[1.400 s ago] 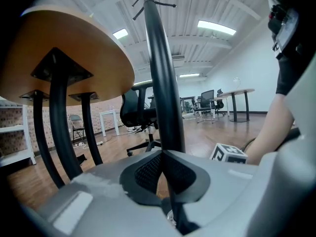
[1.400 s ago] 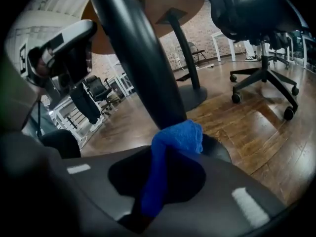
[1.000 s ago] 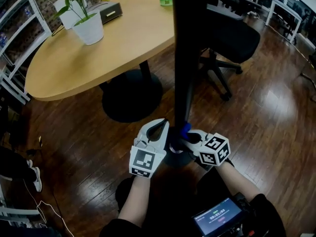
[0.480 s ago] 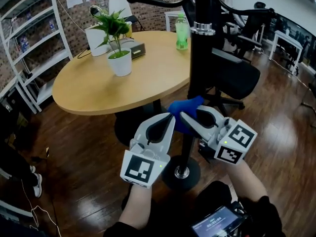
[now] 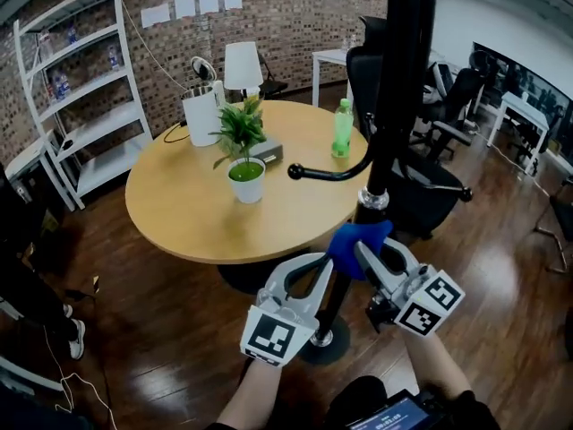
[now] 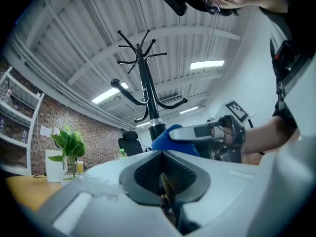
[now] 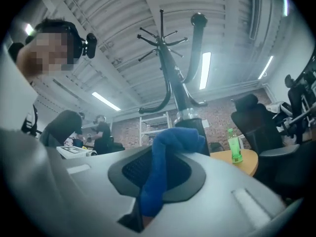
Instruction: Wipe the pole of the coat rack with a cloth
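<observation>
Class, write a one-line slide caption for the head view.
Right claw holds a blue cloth at the coat rack pole; left claw shut beside it.

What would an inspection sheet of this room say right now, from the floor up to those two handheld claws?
Surface: dark wood floor, glossy.
Job's things: black coat rack pole upright; blue cloth at its lower part, contact unclear.
Clutter: round table carrying a potted plant and a green bottle.
Claws: left claw shut and empty, beside the pole; right claw shut on the blue cloth.
Cables: thin cable on the floor at lower left.
Surroundings: brick wall, white shelving, office chair behind the pole.
</observation>
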Motion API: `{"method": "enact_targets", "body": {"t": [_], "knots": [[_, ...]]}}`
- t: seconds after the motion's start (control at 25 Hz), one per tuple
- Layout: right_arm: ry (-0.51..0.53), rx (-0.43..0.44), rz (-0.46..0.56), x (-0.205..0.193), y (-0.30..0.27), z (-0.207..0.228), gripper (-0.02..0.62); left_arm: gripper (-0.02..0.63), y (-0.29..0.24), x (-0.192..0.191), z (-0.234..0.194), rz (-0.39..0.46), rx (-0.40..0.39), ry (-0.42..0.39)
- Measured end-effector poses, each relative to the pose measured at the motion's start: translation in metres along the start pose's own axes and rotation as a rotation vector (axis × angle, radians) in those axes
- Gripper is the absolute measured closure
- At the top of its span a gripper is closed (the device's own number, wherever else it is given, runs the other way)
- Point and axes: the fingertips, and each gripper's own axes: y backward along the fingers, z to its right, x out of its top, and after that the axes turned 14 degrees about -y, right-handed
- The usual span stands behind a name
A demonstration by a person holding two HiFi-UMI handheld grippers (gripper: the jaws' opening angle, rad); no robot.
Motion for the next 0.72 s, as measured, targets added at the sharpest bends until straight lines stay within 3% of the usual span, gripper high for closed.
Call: {"method": "enact_targets", "body": {"t": [0.16, 0.28, 0.36, 0.56, 0.72], "knots": [[-0.087, -0.068, -0.034, 0.02, 0.01, -0.028, 0.543, 0.606, 0.015, 0.036, -0.011, -0.086, -0.023, 0.083], [-0.164, -0.027, -0.029, 0.05, 0.021, -0.08, 0.543, 0.606, 0.034, 0.076, -0.021, -0.156, -0.027, 0.13], [-0.159, 0.001, -0.048, 0.074, 0.027, -0.123, 0.543, 0.606, 0.05, 0.113, -0.033, -0.17, -0.011, 0.156], [-0.121, 0.132, -0.027, 0.149, 0.044, -0.219, 0.543, 0.606, 0.075, 0.223, -0.068, -0.071, 0.041, 0.217], [-0.181, 0.177, -0.024, 0.182, 0.056, -0.242, 0.543, 0.606, 0.086, 0.281, -0.074, 0.012, 0.017, 0.252]]}}
